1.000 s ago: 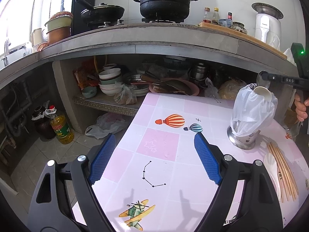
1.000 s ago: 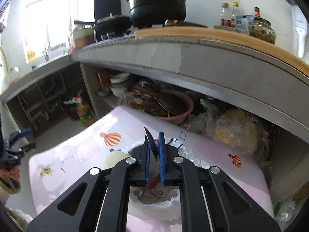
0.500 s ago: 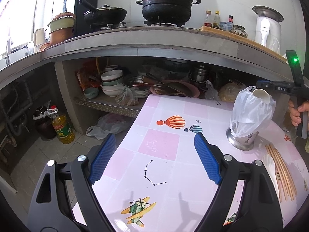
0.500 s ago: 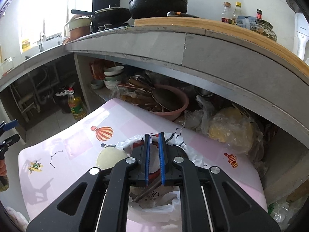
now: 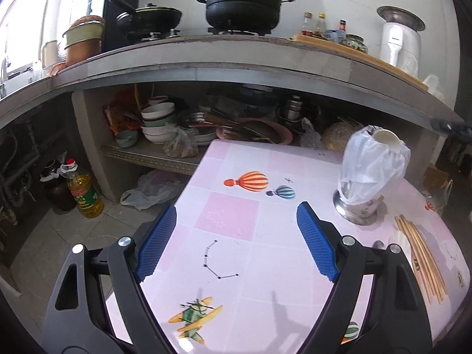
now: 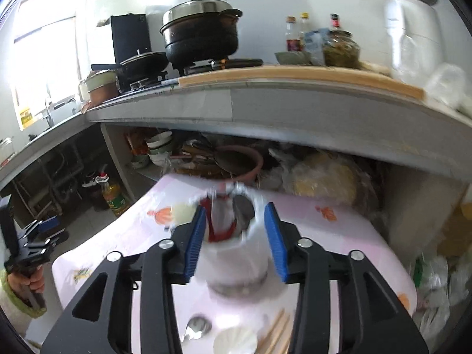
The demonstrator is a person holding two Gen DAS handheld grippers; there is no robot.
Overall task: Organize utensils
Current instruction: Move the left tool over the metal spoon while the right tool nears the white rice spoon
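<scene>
Holder (image 5: pixel 358 206) steel, bag-lined, upright on pink table (image 5: pixel 236 250), far right side; white spoon (image 5: pixel 386 138) sticking out top. Chopsticks (image 5: pixel 419 253) flat on table just beside holder. Left gripper (image 5: pixel 236 236) fingers spread wide, empty, above table. Right gripper (image 6: pixel 234 236) fingers apart, empty, above holder (image 6: pixel 236 253); metal spoon (image 6: pixel 197 326) on table nearer camera.

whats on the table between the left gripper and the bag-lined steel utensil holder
Nothing: in the left wrist view, only bare pink patterned tablecloth lies between the open left gripper and the bag-lined steel utensil holder.
</scene>
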